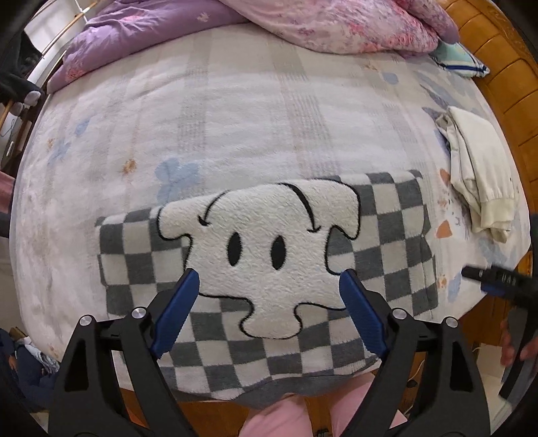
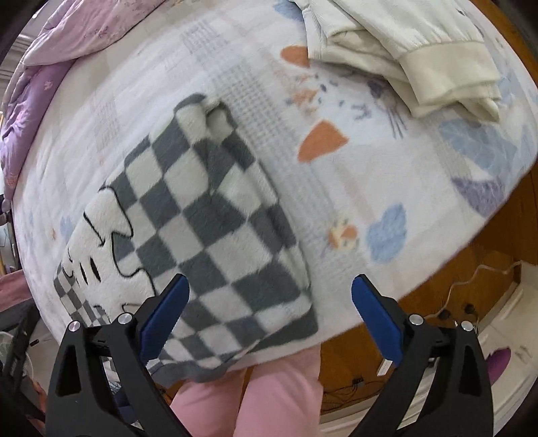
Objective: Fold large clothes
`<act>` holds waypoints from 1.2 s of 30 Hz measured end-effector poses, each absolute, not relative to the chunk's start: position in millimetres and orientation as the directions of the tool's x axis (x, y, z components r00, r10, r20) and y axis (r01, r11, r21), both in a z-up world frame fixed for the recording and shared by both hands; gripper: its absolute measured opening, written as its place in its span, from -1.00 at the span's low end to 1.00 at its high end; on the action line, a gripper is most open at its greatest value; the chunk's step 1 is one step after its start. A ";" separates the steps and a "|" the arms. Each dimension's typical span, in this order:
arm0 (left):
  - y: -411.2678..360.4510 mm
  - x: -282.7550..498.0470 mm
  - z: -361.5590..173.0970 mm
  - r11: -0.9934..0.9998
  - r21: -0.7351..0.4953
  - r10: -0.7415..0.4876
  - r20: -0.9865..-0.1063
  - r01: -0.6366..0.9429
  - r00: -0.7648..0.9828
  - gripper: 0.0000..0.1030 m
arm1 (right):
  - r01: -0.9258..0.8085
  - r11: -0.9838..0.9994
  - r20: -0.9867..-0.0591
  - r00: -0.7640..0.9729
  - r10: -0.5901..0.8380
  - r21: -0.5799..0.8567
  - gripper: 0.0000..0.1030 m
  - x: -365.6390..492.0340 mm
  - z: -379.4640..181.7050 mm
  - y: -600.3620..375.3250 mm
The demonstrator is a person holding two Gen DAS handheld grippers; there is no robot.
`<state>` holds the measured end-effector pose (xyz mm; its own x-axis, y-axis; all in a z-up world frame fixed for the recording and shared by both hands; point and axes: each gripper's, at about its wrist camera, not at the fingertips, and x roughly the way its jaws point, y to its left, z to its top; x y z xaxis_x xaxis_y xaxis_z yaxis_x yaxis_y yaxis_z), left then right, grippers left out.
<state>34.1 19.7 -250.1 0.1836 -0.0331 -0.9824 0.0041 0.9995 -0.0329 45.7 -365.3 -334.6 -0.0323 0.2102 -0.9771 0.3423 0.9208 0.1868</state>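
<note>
One folded fleece garment [image 1: 269, 269] is lying on the bed [image 1: 235, 127], at the bed's near edge, with its lower hem hanging a little over that edge. Its fabric is fluffy and is showing a grey and white checkerboard pattern. On the upper face a large white plush patch [image 1: 269, 255] is sitting, outlined in black, shaped like a cartoon dog face with two black oval eyes and two curved black brows. The folded shape is roughly rectangular and its far right corner is looking a bit bumpy in the right wrist view. No brand, label or readable writing is showing on it.

Beyond the garment's right side, a cream folded sweatshirt [image 1: 477, 178] is resting on the bed near the wooden bed frame [image 1: 504, 67]. At the far end of the bed, purple and pink floral quilts [image 1: 302, 23] are lying in a heap.

The left gripper [image 1: 269, 285] is hanging above the patch with its blue pads spread wide and nothing between them. The right gripper [image 2: 269, 292] is also standing wide and empty, over the garment's right edge.
</note>
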 end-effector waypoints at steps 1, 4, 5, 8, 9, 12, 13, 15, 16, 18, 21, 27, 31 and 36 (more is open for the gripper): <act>16.5 33.4 -253.0 0.999 -0.032 -0.031 -0.984 -0.004 0.175 0.67 | 0.335 0.919 -0.973 -0.026 0.228 0.206 0.82 50.3 -337.3 -369.2; 11.1 31.9 -262.1 0.999 -0.009 -0.003 -0.989 -0.038 0.147 0.71 | 0.319 0.899 -0.948 -0.005 0.317 0.299 0.82 70.6 -360.1 -381.7; 10.4 32.2 -265.8 0.998 -0.003 0.005 -0.991 -0.058 0.133 0.71 | 0.312 0.893 -0.940 0.000 0.342 0.325 0.82 75.4 -366.7 -383.7; 9.7 37.0 -274.9 0.991 -0.010 0.004 -0.995 -0.137 0.104 0.71 | 0.248 0.874 -0.904 0.020 0.427 0.418 0.82 93.9 -394.0 -384.9; 9.0 38.7 -277.0 0.988 -0.010 0.005 -0.995 -0.153 0.097 0.71 | 0.229 0.871 -0.897 0.027 0.441 0.435 0.82 99.0 -401.7 -385.1; 2.7 44.0 -283.4 0.979 -0.007 0.010 -0.997 -0.205 0.082 0.71 | 0.220 0.833 -0.857 0.031 0.515 0.508 0.68 114.1 -428.4 -385.0; 1.0 44.8 -285.1 0.977 -0.003 0.013 -0.997 -0.212 0.077 0.71 | 0.221 0.813 -0.837 0.027 0.547 0.539 0.67 117.0 -434.6 -383.4; -3.9 46.6 -289.6 0.976 0.013 0.028 -0.998 -0.219 0.063 0.71 | 0.213 0.771 -0.787 -0.011 0.617 0.601 0.63 126.0 -452.7 -374.0; -7.1 47.3 -292.8 0.976 0.025 0.038 -0.998 -0.218 0.056 0.71 | 0.211 0.775 -0.782 -0.064 0.619 0.596 0.67 130.6 -463.5 -367.2; -10.4 47.9 -298.1 0.975 0.018 0.029 -0.999 -0.220 0.047 0.71 | 0.234 0.756 -0.757 -0.109 0.644 0.611 0.88 137.6 -475.9 -360.7; -12.8 50.0 -306.5 0.972 0.019 0.025 -0.999 -0.235 0.022 0.71 | 0.246 0.759 -0.742 -0.176 0.647 0.603 0.88 146.5 -482.3 -355.5; -10.5 57.4 -305.6 0.949 -0.080 -0.060 -0.995 -0.303 0.078 0.71 | 0.308 0.608 -0.532 -0.298 0.792 0.732 0.87 116.2 -502.8 -347.6; -8.0 65.5 -303.9 0.948 -0.075 -0.035 -0.991 -0.310 0.133 0.71 | 0.401 0.631 -0.602 -0.213 0.769 0.664 0.71 115.4 -502.2 -347.3; 7.0 83.5 -305.5 0.948 -0.059 -0.015 -0.990 -0.314 0.140 0.56 | 0.412 0.691 -0.709 -0.137 0.691 0.594 -0.31 109.8 -471.3 -340.9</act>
